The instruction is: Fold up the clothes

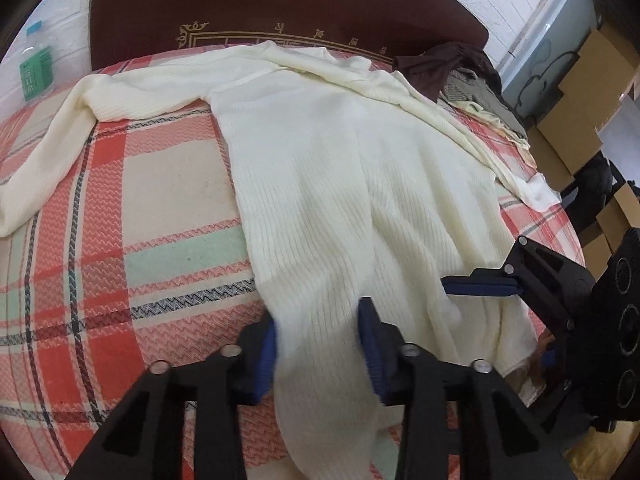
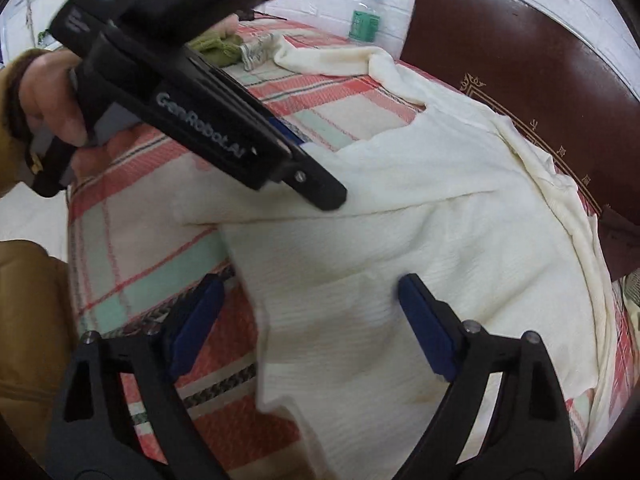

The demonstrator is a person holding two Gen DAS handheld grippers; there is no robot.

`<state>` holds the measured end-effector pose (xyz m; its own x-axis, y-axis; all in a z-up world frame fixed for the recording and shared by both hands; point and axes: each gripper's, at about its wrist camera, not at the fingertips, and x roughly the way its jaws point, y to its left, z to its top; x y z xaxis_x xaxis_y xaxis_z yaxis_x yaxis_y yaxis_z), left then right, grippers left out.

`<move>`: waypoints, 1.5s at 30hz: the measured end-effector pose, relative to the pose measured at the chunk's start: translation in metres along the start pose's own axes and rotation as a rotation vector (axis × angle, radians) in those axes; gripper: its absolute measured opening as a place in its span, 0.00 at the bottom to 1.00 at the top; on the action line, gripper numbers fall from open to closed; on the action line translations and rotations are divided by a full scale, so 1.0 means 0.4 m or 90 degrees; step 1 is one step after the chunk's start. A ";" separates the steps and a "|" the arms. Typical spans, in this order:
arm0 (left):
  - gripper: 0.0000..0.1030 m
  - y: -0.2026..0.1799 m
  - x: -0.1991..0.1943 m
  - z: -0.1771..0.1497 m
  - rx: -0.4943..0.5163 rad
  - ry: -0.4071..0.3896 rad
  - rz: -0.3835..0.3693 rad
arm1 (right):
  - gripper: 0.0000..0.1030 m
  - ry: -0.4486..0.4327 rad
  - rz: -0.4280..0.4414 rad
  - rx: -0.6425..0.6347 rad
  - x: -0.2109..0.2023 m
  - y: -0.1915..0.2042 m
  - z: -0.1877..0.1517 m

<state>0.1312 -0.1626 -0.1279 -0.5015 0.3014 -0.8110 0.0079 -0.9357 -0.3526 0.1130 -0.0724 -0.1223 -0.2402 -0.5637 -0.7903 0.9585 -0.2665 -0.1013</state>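
A cream ribbed knit sweater (image 1: 340, 184) lies spread on the plaid bed (image 1: 152, 208), one sleeve (image 1: 52, 136) stretched to the left, its hem hanging over the near edge. My left gripper (image 1: 318, 344) is open, its blue pads either side of the hem fabric. My right gripper (image 2: 308, 320) is open over the sweater (image 2: 440, 216) near its lower edge. In the left wrist view the right gripper (image 1: 476, 286) shows at the right, over the sweater's right hem. In the right wrist view the left gripper (image 2: 312, 168) crosses the upper left, held by a hand.
A dark red headboard (image 1: 280, 4) stands behind the bed. Dark and grey clothes (image 1: 460, 68) are piled at the far right corner. A green-labelled bottle (image 1: 36, 64) stands by the white wall. Cardboard boxes (image 1: 580, 120) stand to the right. Green cloth (image 2: 216, 48) lies on the bed's far side.
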 end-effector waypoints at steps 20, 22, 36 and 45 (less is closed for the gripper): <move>0.08 0.035 -0.187 -0.145 -0.113 0.009 -0.268 | 0.16 -0.021 0.238 0.142 -0.146 -0.015 -0.021; 0.09 0.041 -0.171 -0.170 -0.118 0.020 -0.256 | 0.16 -0.008 0.243 0.145 -0.144 -0.006 -0.035; 0.73 0.074 -0.175 0.065 -0.009 -0.138 0.025 | 0.70 -0.108 0.213 0.214 -0.254 -0.081 -0.086; 0.74 0.106 -0.005 0.403 0.136 -0.155 0.207 | 0.74 -0.172 0.151 0.405 -0.271 -0.240 -0.158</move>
<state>-0.0068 -0.2324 -0.0662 -0.6913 -0.0419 -0.7213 0.0326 -0.9991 0.0268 0.0569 0.0638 -0.0651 -0.1450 -0.8143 -0.5620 0.7345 -0.4692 0.4903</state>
